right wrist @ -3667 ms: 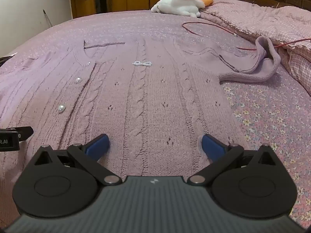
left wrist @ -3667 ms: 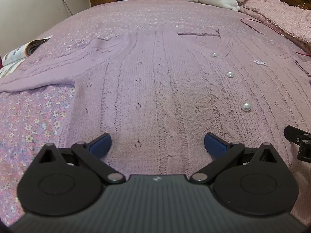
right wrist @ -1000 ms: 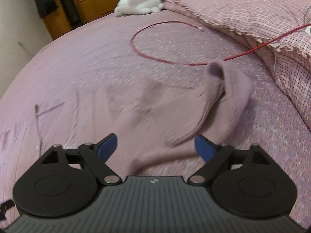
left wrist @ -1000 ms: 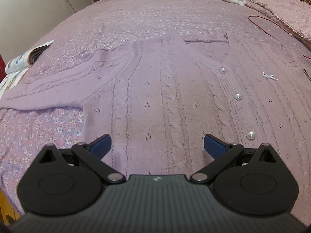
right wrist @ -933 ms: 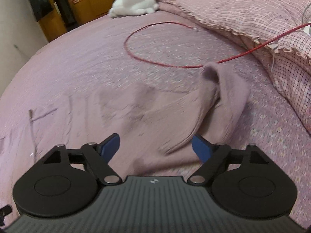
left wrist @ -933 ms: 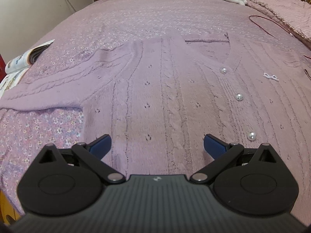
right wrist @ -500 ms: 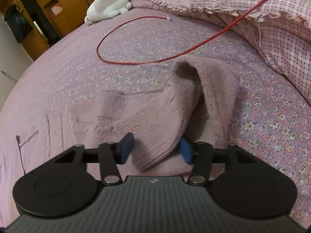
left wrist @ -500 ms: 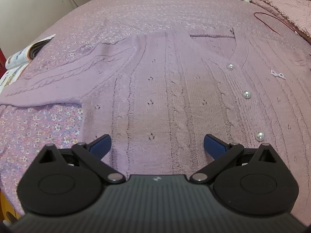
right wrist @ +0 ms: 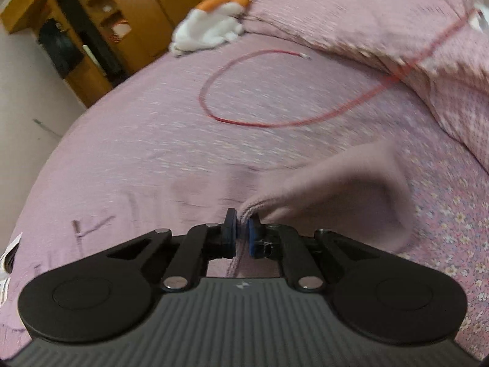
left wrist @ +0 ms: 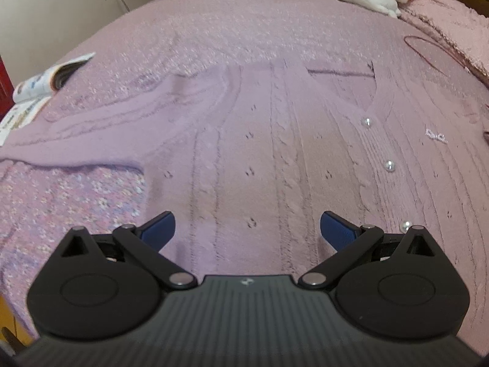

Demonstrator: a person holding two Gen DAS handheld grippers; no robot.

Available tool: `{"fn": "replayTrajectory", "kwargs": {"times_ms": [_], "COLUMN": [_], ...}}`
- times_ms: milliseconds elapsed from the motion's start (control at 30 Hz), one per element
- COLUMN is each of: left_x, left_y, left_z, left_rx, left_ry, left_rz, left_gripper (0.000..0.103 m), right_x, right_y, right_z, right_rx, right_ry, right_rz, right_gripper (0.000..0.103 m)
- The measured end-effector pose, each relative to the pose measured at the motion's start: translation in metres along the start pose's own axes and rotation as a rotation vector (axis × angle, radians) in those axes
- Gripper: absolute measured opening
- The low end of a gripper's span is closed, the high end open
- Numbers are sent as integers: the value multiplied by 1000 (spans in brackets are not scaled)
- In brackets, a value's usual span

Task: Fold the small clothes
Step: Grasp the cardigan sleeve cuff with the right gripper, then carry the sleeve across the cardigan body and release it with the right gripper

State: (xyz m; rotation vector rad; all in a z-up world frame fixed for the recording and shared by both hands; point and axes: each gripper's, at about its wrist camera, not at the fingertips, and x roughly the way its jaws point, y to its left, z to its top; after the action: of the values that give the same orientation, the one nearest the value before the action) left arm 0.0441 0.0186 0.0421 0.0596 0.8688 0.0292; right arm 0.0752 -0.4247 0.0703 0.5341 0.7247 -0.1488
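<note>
A mauve cable-knit cardigan point(left wrist: 275, 159) lies spread flat, front up, over the middle of a bed point(left wrist: 244, 24) covered in a pink flowered spread. In the left wrist view its left sleeve point(left wrist: 91, 134) stretches out toward the left edge of the bed, and a row of pearl buttons point(left wrist: 389, 165) runs down the front placket, with a small sparkly bow point(left wrist: 436, 136) on the chest beside them.

The left tool point(left wrist: 246, 226) hangs over the lower body of the cardigan with its blue pads set wide apart and nothing between them.

The right tool point(right wrist: 241, 232) has just been closing, and its pads now pinch the cuff end of the right sleeve point(right wrist: 342, 180). The sleeve rises from the bed in a loose arch near the right edge, its cuff clamped between the pads and a bit of ribbed knit hanging below them.

A red cable point(right wrist: 275, 122) loops on the spread beyond the sleeve and runs up over a pink checked quilt point(right wrist: 397, 24) along the right edge. A white and orange plush toy point(right wrist: 214, 27) lies at the far edge of the bed, in front of wooden cabinets point(right wrist: 122, 15). An open magazine point(left wrist: 45, 82) lies at the left edge of the bed.
</note>
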Motion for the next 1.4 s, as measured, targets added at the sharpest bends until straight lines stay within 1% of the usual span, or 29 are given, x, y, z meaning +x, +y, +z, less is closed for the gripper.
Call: {"fn": "replayTrajectory", "kwargs": {"times_ms": [100, 300, 400, 467, 567, 667, 767, 833, 967, 1133, 1167, 1267, 1333, 1400], "left_x": [-7, -17, -20, -21, -24, -26, -26, -24, -17, -9, -8, -3, -1, 0], "left_y": [6, 25, 39, 47, 61, 73, 84, 89, 96, 100, 100, 100, 100, 101], "left_z": [2, 4, 5, 7, 10, 13, 14, 14, 14, 12, 12, 12, 13, 13], "left_rx": [-3, -10, -30, -46, -73, -89, -101, -103, -109, -113, -112, -112, -115, -118], "left_ry": [-16, -45, -52, -53, -63, -74, -91, -93, -87, -87, -85, -83, -82, -83], "left_rz": [-9, -6, -4, 4, 8, 21, 30, 25, 23, 14, 14, 15, 14, 14], "left_gripper": [103, 103, 103, 103, 103, 103, 103, 103, 103, 103, 103, 103, 103, 103], "right_x": [-13, -34, -37, -34, -28, -17, 0, 17, 46, 75, 82, 94, 100, 102], "right_y": [27, 86, 119, 148, 189, 228, 256, 273, 292, 299, 298, 296, 293, 296], "right_z": [2, 4, 5, 3, -8, -26, -48, -66, -99, -130, -132, -141, -139, -140], "right_rx": [-22, -21, -3, -4, -28, -30, -5, 11, 49, 100, 112, 179, 196, 217], "right_ry": [-23, -74, -74, -58, -42, -31, -1, 35, 109, 165, 171, 188, 179, 165], "right_rz": [45, 134, 190, 237, 287, 331, 359, 364, 374, 386, 389, 428, 458, 519], "right_gripper": [7, 7, 7, 7, 7, 7, 7, 7, 7, 7, 7, 7, 7, 7]}}
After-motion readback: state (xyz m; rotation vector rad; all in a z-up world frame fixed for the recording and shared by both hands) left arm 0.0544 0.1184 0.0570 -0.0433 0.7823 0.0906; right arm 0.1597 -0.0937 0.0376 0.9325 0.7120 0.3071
